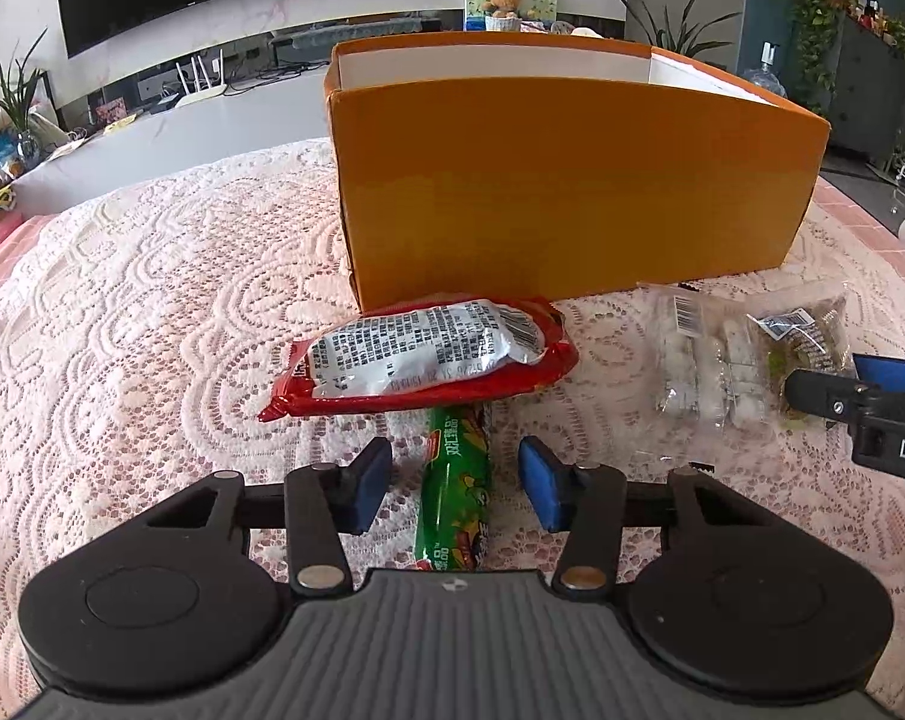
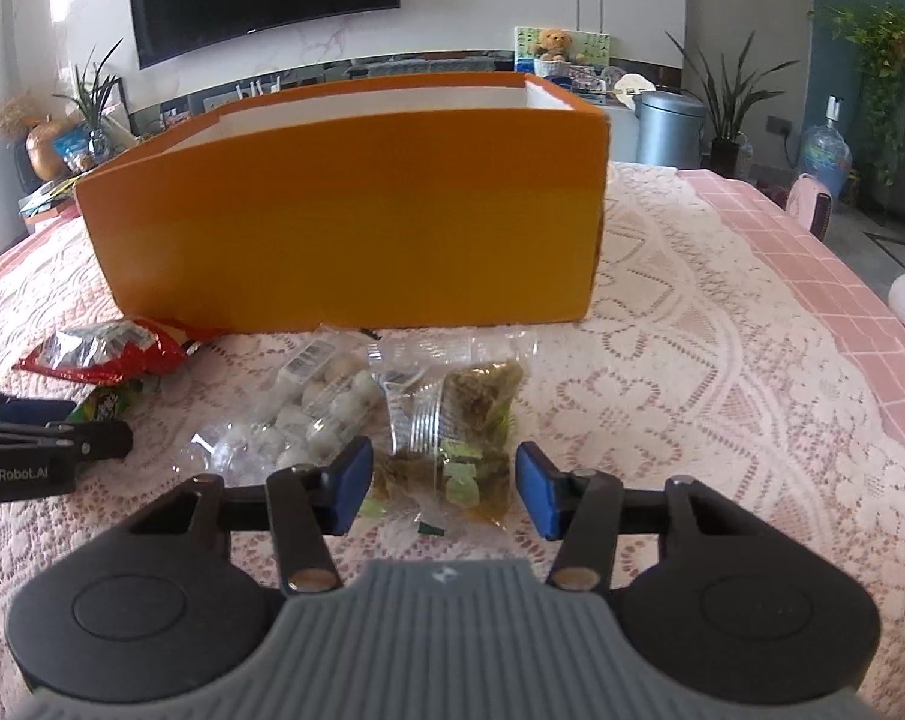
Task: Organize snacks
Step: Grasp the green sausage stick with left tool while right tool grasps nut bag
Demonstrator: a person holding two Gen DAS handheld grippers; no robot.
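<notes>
left tool (image 1: 455,489) open astride green stick (image 1: 457,492) | right tool (image 2: 443,489) open astride green-candy bag (image 2: 461,432)

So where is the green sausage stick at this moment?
In the left wrist view the green stick lies on the lace cloth between the open left gripper fingers, its far end tucked under the red packet before the orange box.

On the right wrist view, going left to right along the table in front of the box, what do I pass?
Red snack bag → clear bag of white pieces → clear bag of green-brown snacks → bare lace tablecloth.
</notes>
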